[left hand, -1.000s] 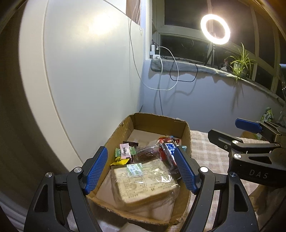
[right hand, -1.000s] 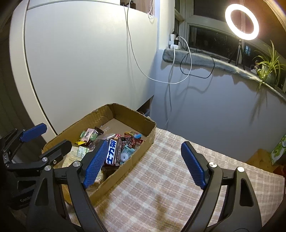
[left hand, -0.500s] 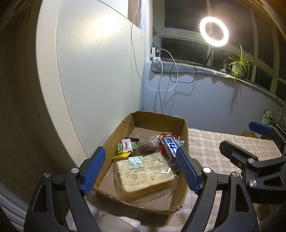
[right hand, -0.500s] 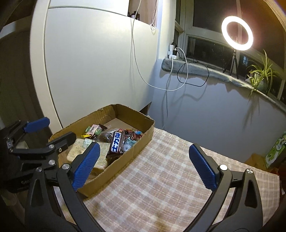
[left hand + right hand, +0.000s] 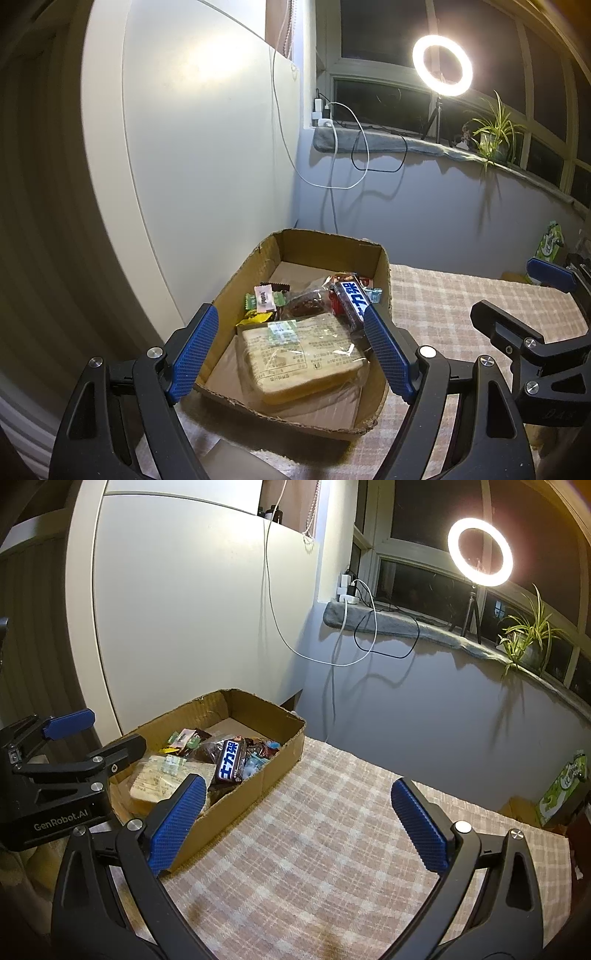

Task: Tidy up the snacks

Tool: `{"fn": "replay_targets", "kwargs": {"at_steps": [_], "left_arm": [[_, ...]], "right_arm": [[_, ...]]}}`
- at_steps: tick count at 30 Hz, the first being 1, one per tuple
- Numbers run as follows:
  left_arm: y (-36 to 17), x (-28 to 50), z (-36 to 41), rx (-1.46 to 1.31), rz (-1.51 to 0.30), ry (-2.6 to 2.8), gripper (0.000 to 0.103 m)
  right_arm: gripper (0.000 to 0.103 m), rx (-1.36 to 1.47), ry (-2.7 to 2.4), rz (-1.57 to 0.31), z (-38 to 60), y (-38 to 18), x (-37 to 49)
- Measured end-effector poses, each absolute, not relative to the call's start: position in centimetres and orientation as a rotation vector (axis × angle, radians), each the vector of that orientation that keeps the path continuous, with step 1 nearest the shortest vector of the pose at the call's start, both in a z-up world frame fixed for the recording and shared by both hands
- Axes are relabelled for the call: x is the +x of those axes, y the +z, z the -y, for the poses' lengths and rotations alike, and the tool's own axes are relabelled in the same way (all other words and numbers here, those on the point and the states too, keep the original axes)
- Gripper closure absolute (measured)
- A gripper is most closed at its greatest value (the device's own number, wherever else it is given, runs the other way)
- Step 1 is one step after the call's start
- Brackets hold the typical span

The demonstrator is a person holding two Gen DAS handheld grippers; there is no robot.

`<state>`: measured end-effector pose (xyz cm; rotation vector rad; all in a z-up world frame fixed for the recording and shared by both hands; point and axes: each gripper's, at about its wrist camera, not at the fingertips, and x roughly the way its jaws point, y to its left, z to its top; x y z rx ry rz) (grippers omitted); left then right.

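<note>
L gripper [image 5: 291, 354] wide open, empty. R gripper [image 5: 299, 825] wide open, empty, held level beside it.

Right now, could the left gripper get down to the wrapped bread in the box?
Probably yes. The left gripper hangs open right over the wrapped bread, which lies on top at the near end of the cardboard box, nothing covering it.

cardboard box [image 5: 382, 280] on checked tablecloth [image 5: 332, 830], left end | snacks [image 5: 306, 306] inside | windowsill [image 5: 406, 626] behind
</note>
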<state>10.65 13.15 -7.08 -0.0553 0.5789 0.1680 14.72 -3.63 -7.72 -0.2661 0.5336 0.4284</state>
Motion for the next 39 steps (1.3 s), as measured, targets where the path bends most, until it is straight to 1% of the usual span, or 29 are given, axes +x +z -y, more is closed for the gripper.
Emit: {"fn": "replay_targets", "kwargs": {"at_steps": [39], "left_arm": [[-7.1,10.6,-12.8,-0.037,-0.582,0.170,0.022]], "right_arm": [[0.001,-0.269,0.426,-0.556,3.5,-8.8,14.9]]}}
